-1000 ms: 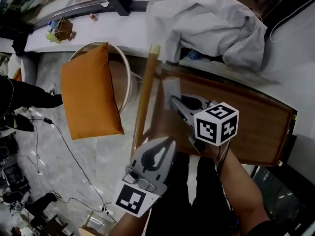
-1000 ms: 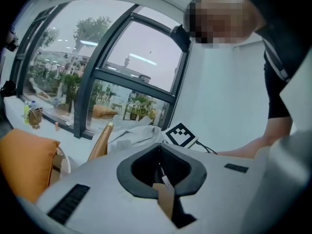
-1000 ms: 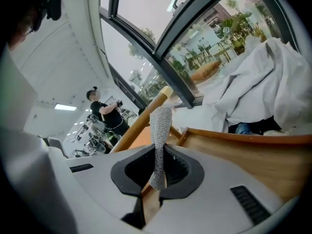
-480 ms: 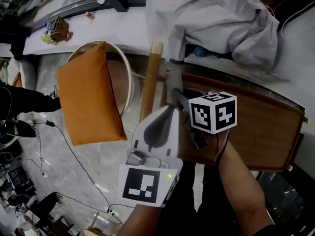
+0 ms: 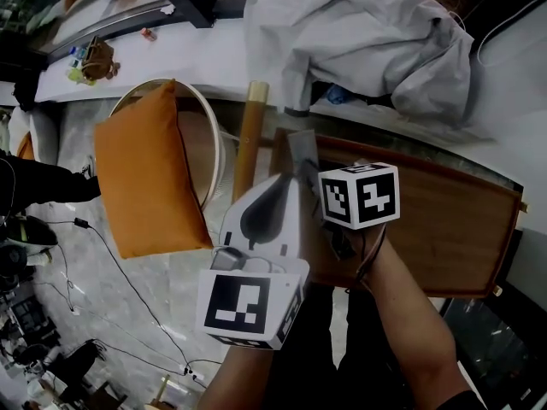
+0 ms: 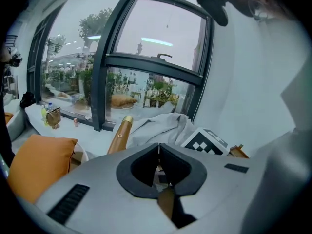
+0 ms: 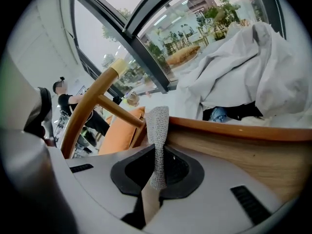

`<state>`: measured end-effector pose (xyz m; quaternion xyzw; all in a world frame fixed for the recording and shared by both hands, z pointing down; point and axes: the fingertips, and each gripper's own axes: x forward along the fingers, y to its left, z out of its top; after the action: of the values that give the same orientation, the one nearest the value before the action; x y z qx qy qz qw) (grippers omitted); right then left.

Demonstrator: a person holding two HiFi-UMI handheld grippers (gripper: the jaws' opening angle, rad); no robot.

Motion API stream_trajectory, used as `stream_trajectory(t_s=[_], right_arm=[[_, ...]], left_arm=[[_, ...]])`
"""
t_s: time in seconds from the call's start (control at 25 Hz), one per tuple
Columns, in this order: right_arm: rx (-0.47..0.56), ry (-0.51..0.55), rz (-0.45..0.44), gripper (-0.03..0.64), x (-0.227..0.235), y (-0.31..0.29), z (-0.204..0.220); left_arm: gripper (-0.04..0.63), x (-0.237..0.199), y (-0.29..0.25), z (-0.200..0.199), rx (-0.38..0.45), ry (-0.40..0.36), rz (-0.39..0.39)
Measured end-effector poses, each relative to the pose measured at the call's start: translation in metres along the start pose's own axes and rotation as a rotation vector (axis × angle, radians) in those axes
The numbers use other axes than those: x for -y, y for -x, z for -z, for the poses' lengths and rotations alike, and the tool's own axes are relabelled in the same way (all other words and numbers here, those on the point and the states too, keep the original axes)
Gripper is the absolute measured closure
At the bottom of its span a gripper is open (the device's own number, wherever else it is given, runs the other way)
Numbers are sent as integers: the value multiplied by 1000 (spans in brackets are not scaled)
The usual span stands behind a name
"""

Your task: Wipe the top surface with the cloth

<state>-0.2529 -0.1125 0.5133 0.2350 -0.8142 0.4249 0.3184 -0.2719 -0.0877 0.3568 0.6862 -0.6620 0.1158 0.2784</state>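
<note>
Marble floor (image 5: 77,297) with loose cables (image 5: 128,272) and a white window ledge (image 5: 197,58) fill the backdrop in the head view. The wooden table (image 5: 444,229) with its raised rim is seen at lower right, and what shows of its top looks bare. The cloth (image 5: 301,150), a small grey woven strip, is held up over the table's left end by the right tongs (image 5: 311,174). It's not laid flat on the top yet, so wiping looks barely started, if at all. The left tongs (image 5: 287,183) are parked just beside them over the same end, probably so the wiping path isn't blocked. A big grey garment (image 5: 367,41) is heaped on the ledge right behind the table's far edge, so a long stroke could get snagged there. A chair with an orange cushion (image 5: 145,178) and a wooden post (image 5: 249,135) is found just beside the table's left end, which cuts down swing room. In the left gripper view the jaws are seen pressed together with nothing pinched between them, and the garment and post are spotted beyond. In the right gripper view the jaws are clamped on the cloth, which sticks straight up out of them with the table's rim just past it. The strip would likely need to be tipped down so a flat face gets dragged across the wood.
</note>
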Motion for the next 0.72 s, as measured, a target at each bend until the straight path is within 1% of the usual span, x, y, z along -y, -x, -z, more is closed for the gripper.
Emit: stream_trajectory(t_s=[0.08,0.16,0.32,0.6,0.72], right_arm=[[6,-20,23,580,13,10,2],[9,-33,66,580,30,25,4],[28,-64,132,580,69,63,9],[62,-114,244,580,150,140,26],[78,-142,282,580,183,172,34]], left_arm=[[583,6,-6,5,-15,-17,6],[583,15,-14,15,-36,-29,24],[583,38,-32,32,-76,-17,59],[583,84,-69,62,-157,-79,86],[583,111,-84,71,-186,-90,108]])
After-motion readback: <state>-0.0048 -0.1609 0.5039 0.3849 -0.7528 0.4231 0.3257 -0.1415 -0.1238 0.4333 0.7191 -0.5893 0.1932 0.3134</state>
